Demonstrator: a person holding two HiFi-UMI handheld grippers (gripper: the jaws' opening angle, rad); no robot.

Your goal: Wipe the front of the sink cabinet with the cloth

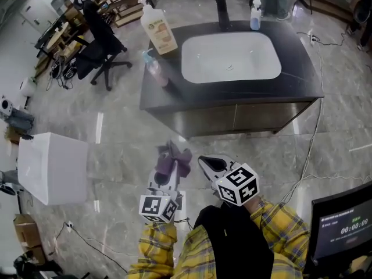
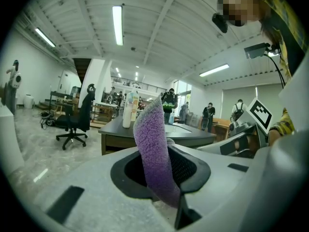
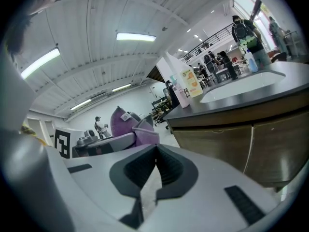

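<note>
Two grippers wait well back from the sink cabinet, with the fingers of your left gripper squeezing the purple cloth and the fingers of your right gripper closed on nothing, so next bring the purple cloth to its front.

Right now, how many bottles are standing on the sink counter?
3: a big pump bottle at the far left corner, a pink spray bottle on the left edge, a small blue bottle right of the faucet. None looks hidden.
</note>
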